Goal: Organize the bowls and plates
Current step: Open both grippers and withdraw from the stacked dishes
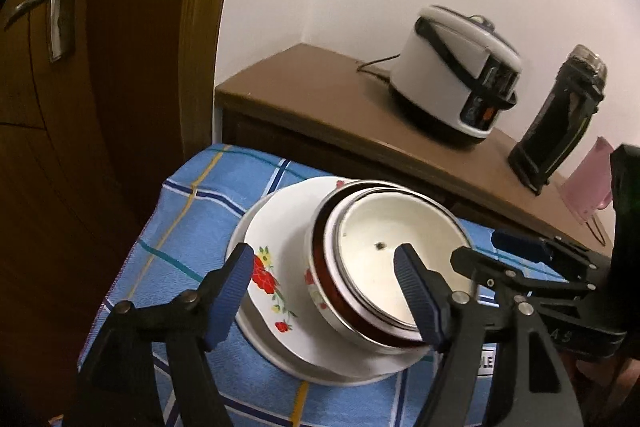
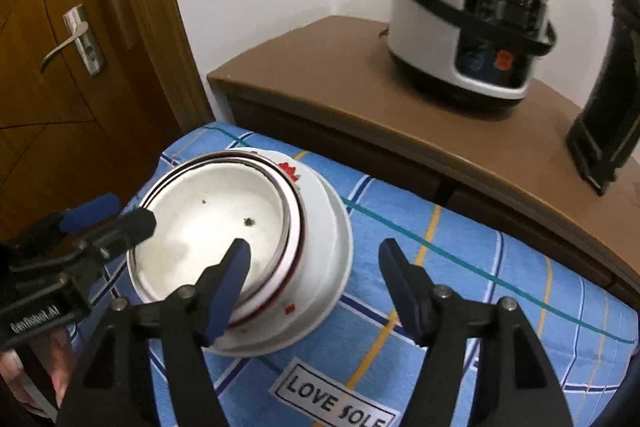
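A white plate with red flowers (image 1: pixel 272 267) lies on a blue checked cloth (image 1: pixel 192 211). On it stand nested bowls: a flowered outer bowl with a dark red band (image 1: pixel 320 291) and a white inner bowl (image 1: pixel 384 251) with dark specks. My left gripper (image 1: pixel 324 267) is open, one finger over the plate's left rim and the other over the inner bowl. In the right wrist view my right gripper (image 2: pixel 316 255) is open and straddles the right wall of the bowls (image 2: pixel 208 227) and the plate rim (image 2: pixel 336 259). The pads press on nothing.
A brown cabinet (image 2: pixel 328 67) behind the cloth carries a white rice cooker (image 2: pixel 468 15), a black flask (image 1: pixel 560 115) and a pink object (image 1: pixel 588 183). A wooden door with a metal handle (image 2: pixel 76 43) stands at the left. A hand (image 2: pixel 52 367) holds the left gripper.
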The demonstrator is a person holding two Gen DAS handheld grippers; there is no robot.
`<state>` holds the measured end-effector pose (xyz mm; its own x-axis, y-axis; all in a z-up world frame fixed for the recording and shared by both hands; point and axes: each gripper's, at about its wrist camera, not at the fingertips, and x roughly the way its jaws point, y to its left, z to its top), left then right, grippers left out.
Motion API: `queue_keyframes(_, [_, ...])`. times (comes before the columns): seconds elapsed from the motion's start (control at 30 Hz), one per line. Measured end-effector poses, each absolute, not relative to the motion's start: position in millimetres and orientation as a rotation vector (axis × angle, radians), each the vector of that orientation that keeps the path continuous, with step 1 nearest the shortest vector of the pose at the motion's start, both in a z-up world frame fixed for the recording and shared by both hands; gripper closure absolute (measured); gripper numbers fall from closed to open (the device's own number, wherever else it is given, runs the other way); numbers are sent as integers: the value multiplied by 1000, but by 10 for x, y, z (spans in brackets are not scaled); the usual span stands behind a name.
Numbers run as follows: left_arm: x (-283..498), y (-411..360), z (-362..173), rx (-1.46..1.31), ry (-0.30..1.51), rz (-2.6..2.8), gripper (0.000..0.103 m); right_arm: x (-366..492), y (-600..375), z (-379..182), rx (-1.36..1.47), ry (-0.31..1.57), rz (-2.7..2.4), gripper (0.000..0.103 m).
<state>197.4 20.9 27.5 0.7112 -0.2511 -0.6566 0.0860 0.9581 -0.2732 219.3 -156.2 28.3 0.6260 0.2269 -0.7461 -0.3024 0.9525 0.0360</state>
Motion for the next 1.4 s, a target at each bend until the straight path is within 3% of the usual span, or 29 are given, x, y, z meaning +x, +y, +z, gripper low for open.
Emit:
queue_keyframes(0.1, [1894,154,324,-210,742,-192,29,2058,-1642,334,-77,822,307,30])
queue_keyframes(0.37, [1722,57,391,-202,724,-200,29,1807,-1800,424,-52,785,278,29])
queue_keyframes(0.97, [1157,-223,790,-82,560,-200,29,854,-1911,960,-111,514,198,22])
queue_keyframes(1.4, [898,-436,941,-52,521,-227,28,567,-2073,1095,-98,467,170,20])
